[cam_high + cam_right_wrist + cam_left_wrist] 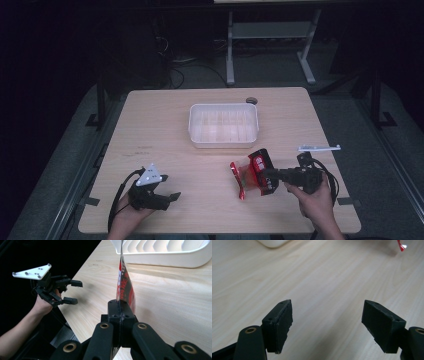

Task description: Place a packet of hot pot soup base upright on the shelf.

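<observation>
Right now the right gripper (270,175) is clamping a red snack packet (252,172), its black jaws pressed flat together on the packet's edge. In the high view the packet is lying at about nine o'clock from that gripper, toward the middle of the near half of the table (165,130). In the right gripper view the packet (125,287) is standing edge-on, rising straight up at twelve o'clock from the closed jaws, a thin glossy film printed in red, black and white, with a crinkled see-through red part showing in the high view.

Meanwhile the left gripper (167,187) is sitting near the table's near left corner, well apart from the packet, with a person's hand (131,207) wrapped around it. Its jaws are standing apart with nothing between them; the left gripper view is showing two matte black wedge-shaped pads (280,325) over bare, pale wood-grain tabletop.

At about eleven o'clock from the packet, a white translucent plastic bin (223,125) with ribbed inner walls and rounded corners is sitting on the table.
</observation>
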